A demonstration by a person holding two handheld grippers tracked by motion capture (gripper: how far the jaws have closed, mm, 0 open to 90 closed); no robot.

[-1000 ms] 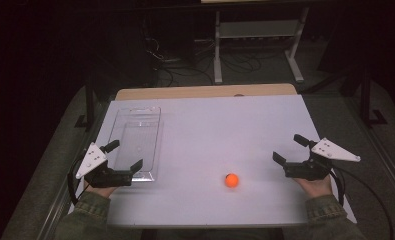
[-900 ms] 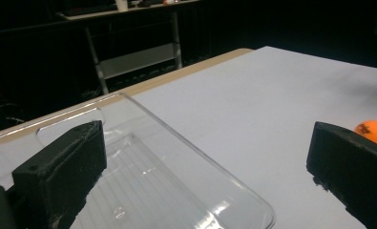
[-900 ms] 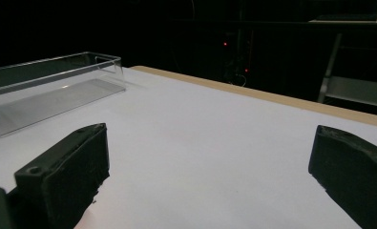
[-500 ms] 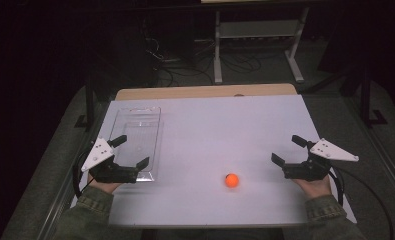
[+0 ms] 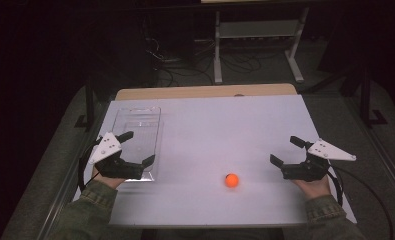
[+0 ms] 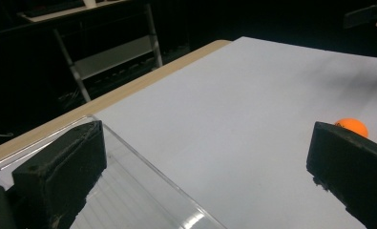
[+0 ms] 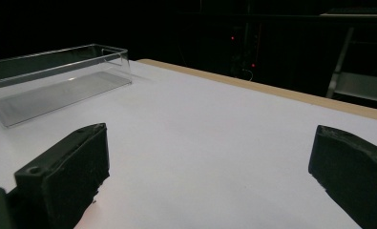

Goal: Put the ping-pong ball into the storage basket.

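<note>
A small orange ball (image 5: 231,180) lies on the white table (image 5: 225,125), toward the near edge and right of centre. A clear plastic tray (image 5: 135,132) stands at the left. My left gripper (image 5: 139,147) hovers open over the tray's near end with nothing between its fingers. In the left gripper view, one jaw is over the tray wall (image 6: 152,176) and the ball (image 6: 352,126) peeks from behind the other jaw. My right gripper (image 5: 284,150) is open and empty, to the right of the ball. The right gripper view looks across the table at the tray (image 7: 57,76).
A wooden strip (image 5: 205,92) runs along the table's far edge. Behind it, in the dark, stand a metal shelf frame (image 5: 255,40) and loose cables on the floor. The table's middle is bare white surface.
My left gripper has moved forward and to the right, onto the tray's near end. The right gripper has hardly shifted. The ball has stayed put.
</note>
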